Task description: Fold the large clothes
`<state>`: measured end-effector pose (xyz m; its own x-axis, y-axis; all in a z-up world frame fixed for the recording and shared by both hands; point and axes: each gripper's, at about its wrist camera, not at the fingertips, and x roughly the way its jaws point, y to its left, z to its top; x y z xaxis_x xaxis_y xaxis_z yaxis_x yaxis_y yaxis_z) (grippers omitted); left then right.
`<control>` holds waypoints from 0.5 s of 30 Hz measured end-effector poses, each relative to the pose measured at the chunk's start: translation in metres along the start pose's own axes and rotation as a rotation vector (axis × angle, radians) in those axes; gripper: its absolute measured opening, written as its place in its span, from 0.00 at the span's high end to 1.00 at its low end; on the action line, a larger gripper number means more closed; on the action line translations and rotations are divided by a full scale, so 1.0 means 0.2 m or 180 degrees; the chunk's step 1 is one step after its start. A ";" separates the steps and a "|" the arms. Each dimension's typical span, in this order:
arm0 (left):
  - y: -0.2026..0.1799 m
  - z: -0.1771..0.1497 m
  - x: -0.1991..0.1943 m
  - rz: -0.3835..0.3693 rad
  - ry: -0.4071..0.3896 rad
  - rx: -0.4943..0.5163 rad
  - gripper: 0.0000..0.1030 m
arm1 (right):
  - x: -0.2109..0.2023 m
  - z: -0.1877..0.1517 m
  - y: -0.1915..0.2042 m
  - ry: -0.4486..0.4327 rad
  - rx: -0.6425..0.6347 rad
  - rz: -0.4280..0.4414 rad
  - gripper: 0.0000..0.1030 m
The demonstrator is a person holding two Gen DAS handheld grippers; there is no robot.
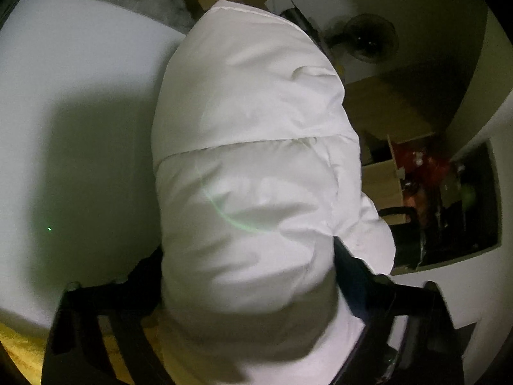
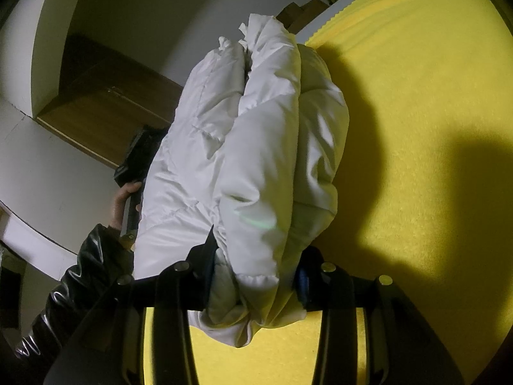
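A white puffy quilted jacket [image 1: 256,166] fills the middle of the left wrist view, bunched and lifted. My left gripper [image 1: 248,266] is shut on its lower part, with black fingers [image 1: 352,263] showing on both sides of the fabric. In the right wrist view the same jacket [image 2: 256,166] hangs in thick folded layers above the yellow cloth surface [image 2: 416,160]. My right gripper [image 2: 256,272] is shut on the jacket's bunched edge. The left gripper [image 2: 134,160] and the hand holding it show behind the jacket.
A white wall [image 1: 80,112] is left of the jacket. Cardboard boxes [image 1: 384,176] and a fan [image 1: 368,38] stand at the right. A wooden cabinet [image 2: 102,112] is behind, and a black shiny sleeve [image 2: 80,282] is at lower left.
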<state>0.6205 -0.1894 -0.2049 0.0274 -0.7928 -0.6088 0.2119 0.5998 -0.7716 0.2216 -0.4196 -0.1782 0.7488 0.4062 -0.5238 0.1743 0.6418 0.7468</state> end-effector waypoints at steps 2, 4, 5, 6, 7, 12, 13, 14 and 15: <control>-0.03 -0.01 -0.02 0.0016 -0.0042 0.0081 0.43 | 0.00 0.00 0.01 -0.0001 -0.0024 -0.0001 0.61; -0.06 -0.03 -0.05 0.0110 -0.0121 0.0184 0.52 | 0.00 -0.01 0.03 -0.0029 -0.0072 -0.0007 0.64; -0.09 -0.04 -0.06 0.0170 -0.0173 0.0240 0.58 | 0.00 -0.02 0.04 -0.0058 -0.0116 -0.0026 0.66; -0.10 -0.05 -0.06 0.0213 -0.0211 0.0288 0.61 | 0.00 -0.02 0.05 -0.0087 -0.0141 -0.0030 0.70; -0.13 -0.07 -0.07 0.0294 -0.0267 0.0366 0.65 | -0.01 -0.02 0.07 -0.0128 -0.0176 -0.0030 0.71; -0.30 -0.12 -0.18 0.0492 -0.0468 0.0526 0.72 | -0.04 -0.03 0.12 -0.0205 -0.0267 -0.0006 0.75; -0.34 -0.14 -0.20 0.0516 -0.0506 0.0557 0.72 | -0.05 -0.03 0.14 -0.0220 -0.0317 -0.0014 0.75; -0.39 -0.15 -0.24 0.0538 -0.0546 0.0578 0.72 | -0.06 -0.03 0.18 -0.0235 -0.0382 -0.0011 0.76; -0.41 -0.15 -0.30 0.0554 -0.0572 0.0578 0.72 | -0.07 -0.03 0.23 -0.0228 -0.0448 0.0004 0.76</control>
<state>0.5722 -0.1878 -0.1100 0.2475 -0.6960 -0.6740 0.3594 0.7120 -0.6032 0.2149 -0.3930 -0.1390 0.7936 0.3627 -0.4886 0.0857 0.7283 0.6799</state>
